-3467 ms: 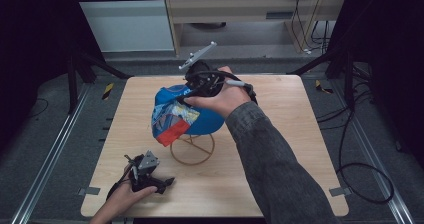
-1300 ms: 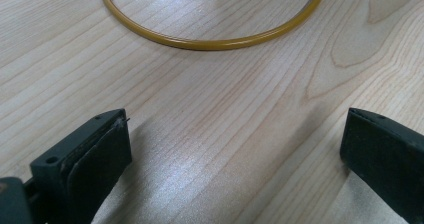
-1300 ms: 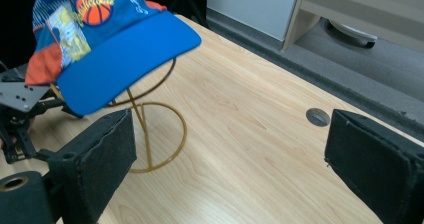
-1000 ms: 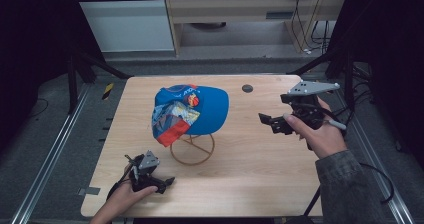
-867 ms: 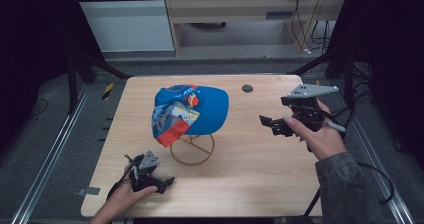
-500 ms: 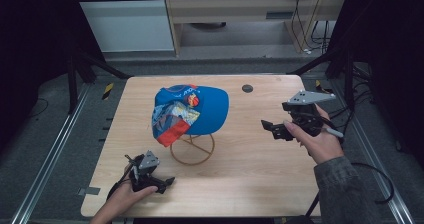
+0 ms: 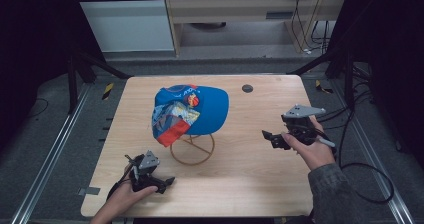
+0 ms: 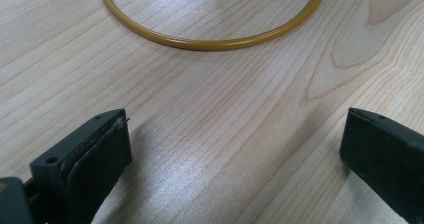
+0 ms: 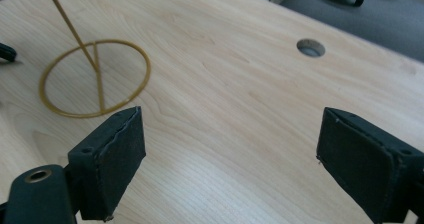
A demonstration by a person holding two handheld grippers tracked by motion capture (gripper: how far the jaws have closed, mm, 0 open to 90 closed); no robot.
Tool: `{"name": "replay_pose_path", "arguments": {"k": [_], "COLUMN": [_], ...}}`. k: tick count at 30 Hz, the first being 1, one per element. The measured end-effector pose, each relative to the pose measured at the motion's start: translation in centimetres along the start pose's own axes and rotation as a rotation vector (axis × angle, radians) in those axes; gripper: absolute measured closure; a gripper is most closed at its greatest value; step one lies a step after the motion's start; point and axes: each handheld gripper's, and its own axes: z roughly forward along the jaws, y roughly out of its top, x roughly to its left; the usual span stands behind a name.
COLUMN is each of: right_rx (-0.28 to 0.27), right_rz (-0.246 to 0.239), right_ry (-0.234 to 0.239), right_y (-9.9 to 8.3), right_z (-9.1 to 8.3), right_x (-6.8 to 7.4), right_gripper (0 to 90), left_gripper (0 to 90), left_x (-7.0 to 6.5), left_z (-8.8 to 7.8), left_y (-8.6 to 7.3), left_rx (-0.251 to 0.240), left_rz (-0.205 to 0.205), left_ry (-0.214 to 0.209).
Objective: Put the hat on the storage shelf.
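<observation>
blue cap (image 7: pixel 192 109) sits on the gold wire stand (image 7: pixel 192 149), so hanging looks done. right gripper (image 7: pixel 272 139) right of the stand, jaws released and just closing slightly, nothing between; left gripper (image 7: pixel 160 181) below-left of it, released, empty.

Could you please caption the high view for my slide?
Blue cap sits on a gold wire stand; both grippers, left and right, open nearby.

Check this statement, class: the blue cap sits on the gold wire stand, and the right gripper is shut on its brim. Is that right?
Not quite. The blue cap does sit on the gold wire stand, but the right gripper is open and well apart from it, over bare table, as the high view shows.
</observation>
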Motion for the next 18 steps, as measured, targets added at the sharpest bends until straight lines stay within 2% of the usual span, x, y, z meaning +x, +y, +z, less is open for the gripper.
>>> {"name": "replay_pose_path", "arguments": {"k": [9, 18], "right_rx": [0.026, 0.029], "right_rz": [0.042, 0.061], "right_ry": [-0.007, -0.017], "right_y": [-3.2, -4.3], "right_z": [2.9, 4.1], "right_x": [-0.7, -0.7], "right_gripper": [15.4, 12.2], "left_gripper": [0.0, 0.0], "left_x": [0.0, 0.0], "left_z": [0.0, 0.0], "left_y": [0.0, 0.0], "left_rx": [0.000, 0.000], "left_rz": [0.000, 0.000], "left_ry": [0.001, 0.001]}}
